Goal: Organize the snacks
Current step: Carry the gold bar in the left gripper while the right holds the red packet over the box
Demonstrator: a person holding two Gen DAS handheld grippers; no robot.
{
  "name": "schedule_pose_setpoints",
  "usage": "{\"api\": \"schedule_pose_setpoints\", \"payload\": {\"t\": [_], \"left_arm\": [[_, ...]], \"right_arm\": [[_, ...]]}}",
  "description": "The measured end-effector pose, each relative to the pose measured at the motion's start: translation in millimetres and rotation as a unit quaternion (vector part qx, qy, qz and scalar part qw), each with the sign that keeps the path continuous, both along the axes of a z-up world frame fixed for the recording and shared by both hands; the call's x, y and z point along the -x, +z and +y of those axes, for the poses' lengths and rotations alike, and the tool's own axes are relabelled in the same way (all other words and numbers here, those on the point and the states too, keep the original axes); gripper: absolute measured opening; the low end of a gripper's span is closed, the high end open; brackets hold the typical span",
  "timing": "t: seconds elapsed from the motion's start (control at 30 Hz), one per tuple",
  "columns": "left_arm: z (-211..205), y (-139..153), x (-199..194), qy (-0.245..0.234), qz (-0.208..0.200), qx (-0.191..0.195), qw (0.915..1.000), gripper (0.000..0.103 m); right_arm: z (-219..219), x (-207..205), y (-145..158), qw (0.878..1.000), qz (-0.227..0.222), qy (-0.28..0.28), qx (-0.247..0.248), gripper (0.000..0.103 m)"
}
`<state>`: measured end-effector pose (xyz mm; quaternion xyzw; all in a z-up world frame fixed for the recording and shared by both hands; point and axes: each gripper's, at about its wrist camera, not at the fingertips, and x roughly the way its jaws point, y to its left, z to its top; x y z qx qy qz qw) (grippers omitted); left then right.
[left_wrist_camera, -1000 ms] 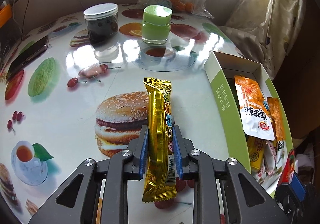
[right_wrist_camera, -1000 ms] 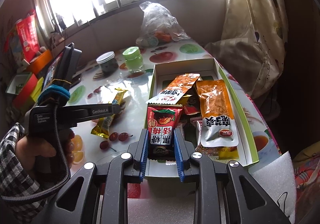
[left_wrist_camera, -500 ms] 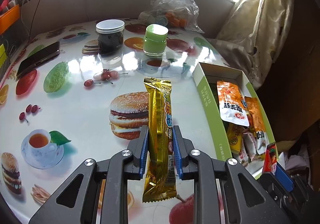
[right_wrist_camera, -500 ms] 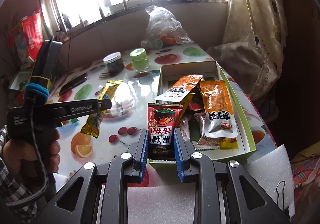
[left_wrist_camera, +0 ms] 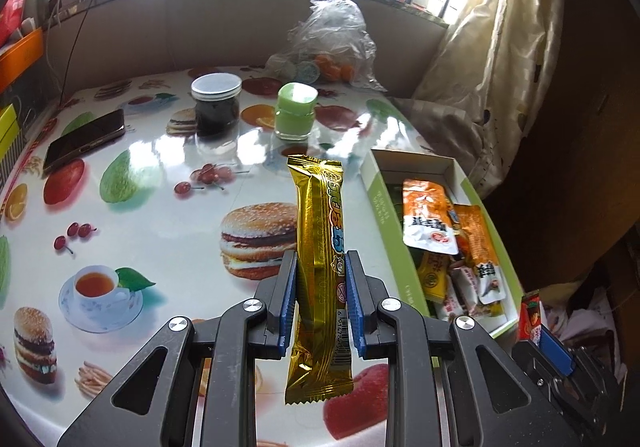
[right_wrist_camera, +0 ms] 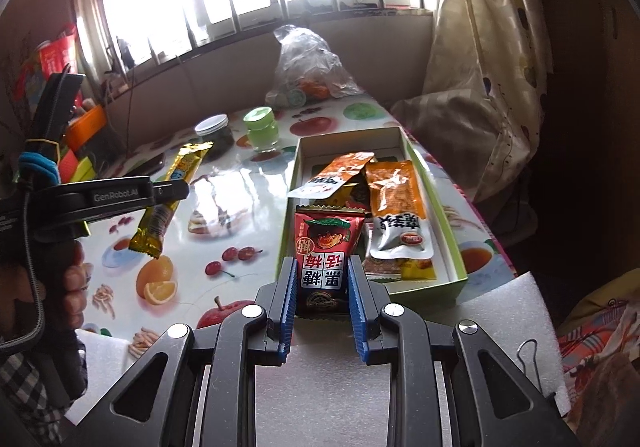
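Table [left_wrist_camera: 168,215] covered with a printed fruit cloth, kept free in the middle. Green box [right_wrist_camera: 460,243] set along the right edge of the table, near both hands, probably as the collecting place; orange packets [right_wrist_camera: 396,199] laid inside. Gold bar [left_wrist_camera: 320,259] lifted above the table, beside the box, clamped at its middle by the left gripper [left_wrist_camera: 321,289] fingers. Red plum packet [right_wrist_camera: 324,255] held over the near end of the box, right gripper [right_wrist_camera: 322,289] fingers closed on its sides.

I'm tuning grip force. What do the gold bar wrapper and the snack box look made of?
Gold bar wrapper: thin metallised film, probably; mirror-shiny, creased, crimped ends. Snack box: matte paperboard, seemingly; thin folded walls, white inside, green outside.
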<state>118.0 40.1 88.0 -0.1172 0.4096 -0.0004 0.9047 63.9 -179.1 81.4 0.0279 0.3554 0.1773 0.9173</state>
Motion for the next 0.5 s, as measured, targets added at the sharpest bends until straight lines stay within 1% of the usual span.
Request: {"api": "schedule_pose_setpoints", "payload": {"t": [0.23, 0.5], "left_arm": [[-22.8, 11.2, -9.6, -0.032, -0.010, 0.004, 0.9994, 0.024], [-48.9, 15.0, -30.8, -0.063, -0.006, 0.008, 0.9980, 0.024]], "right_arm": [[-14.7, -6.1, 4.0, 1.000, -0.004, -0.017, -0.001, 0.023], [-26.9, -19.1, 4.1, 0.999, -0.002, -0.033, -0.003, 0.023]]}}
